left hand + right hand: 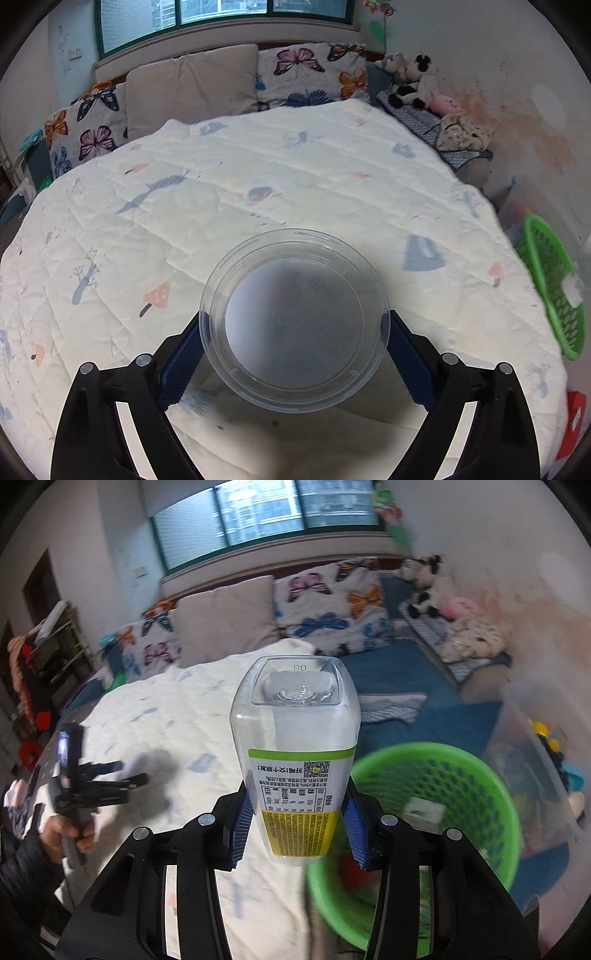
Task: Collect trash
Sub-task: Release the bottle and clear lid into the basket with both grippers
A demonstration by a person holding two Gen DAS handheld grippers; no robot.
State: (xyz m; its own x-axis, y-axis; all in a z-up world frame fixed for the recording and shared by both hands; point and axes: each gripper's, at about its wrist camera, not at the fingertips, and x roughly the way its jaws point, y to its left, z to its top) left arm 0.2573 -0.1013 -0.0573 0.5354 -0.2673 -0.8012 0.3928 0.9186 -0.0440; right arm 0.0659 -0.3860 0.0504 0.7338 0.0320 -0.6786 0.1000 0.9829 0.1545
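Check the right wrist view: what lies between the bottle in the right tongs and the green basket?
Nothing: in the right wrist view the bottle overlaps the green basket rim directly.

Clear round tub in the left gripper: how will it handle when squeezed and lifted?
The tub looks thin-walled and empty, so probably light and likely to flex if squeezed. Its smooth clear wall may slip on the pads. The left gripper spans its full width, so little margin.

One tub, one bottle, one basket, four pillows (three butterfly-printed), two grippers.
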